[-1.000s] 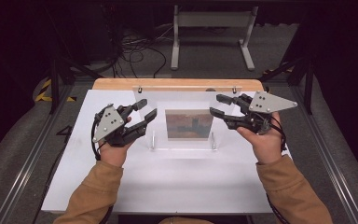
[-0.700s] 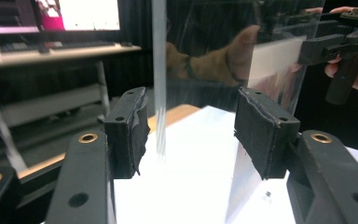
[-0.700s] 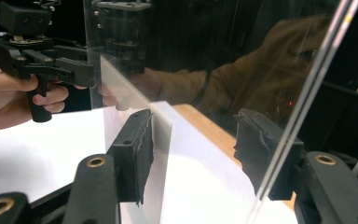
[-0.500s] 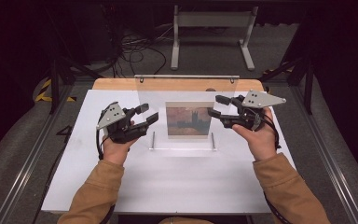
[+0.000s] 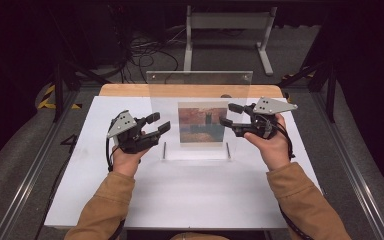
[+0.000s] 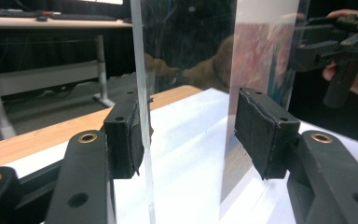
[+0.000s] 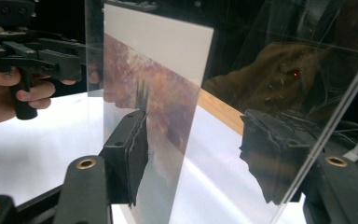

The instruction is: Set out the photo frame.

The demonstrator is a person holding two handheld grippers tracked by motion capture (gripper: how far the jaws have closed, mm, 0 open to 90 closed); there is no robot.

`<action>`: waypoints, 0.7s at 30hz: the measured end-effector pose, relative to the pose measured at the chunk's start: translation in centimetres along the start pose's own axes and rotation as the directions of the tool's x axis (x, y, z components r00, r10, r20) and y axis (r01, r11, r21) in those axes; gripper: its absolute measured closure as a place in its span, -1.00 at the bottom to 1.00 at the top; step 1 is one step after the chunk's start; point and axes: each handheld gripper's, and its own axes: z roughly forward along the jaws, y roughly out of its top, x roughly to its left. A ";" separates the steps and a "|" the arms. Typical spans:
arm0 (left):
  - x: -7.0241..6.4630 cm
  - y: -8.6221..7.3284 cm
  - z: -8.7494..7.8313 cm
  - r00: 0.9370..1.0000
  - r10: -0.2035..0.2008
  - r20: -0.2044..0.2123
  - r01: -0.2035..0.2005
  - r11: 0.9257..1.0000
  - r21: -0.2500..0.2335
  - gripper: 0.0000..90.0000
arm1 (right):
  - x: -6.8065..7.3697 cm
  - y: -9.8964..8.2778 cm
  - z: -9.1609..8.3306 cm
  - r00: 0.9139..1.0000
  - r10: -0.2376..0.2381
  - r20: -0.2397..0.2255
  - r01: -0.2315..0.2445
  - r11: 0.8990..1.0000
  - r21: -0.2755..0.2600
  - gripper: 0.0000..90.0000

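While both tongs, left (image 5: 156,125) and right (image 5: 228,116), gape wide astride the clear picture frame's (image 5: 200,80) side edges, closing on them seems the next step.

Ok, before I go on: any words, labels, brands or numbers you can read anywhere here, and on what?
None can be read.
Picture in the clear acrylic frame: a blurred reddish-brown image, no lettering.
Left tool and right tool: black with grey plates, no markings.
Yellow and black hazard stripes on the floor: a pattern, no text.
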 end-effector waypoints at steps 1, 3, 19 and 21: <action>0.1 -0.1 0.1 1.000 0.003 -0.003 -0.003 1.000 0.005 -0.01 | -0.1 -0.1 0.1 1.000 0.003 0.004 -0.003 1.000 0.004 -0.12; 0.1 -0.2 0.2 1.000 0.000 -0.009 0.001 1.000 0.016 -0.01 | -0.3 -0.4 0.3 1.000 0.013 0.016 -0.013 1.000 0.017 -0.12; -0.2 0.0 -0.6 0.998 -0.030 -0.061 0.036 0.994 0.100 -0.40 | -0.1 -1.1 -1.4 0.999 0.025 0.041 -0.027 0.998 0.049 -0.40; -0.4 0.0 -0.9 0.998 -0.027 -0.060 0.034 0.994 0.106 -0.44 | 0.1 -1.1 -2.0 0.999 0.022 0.044 -0.024 0.998 0.061 -0.44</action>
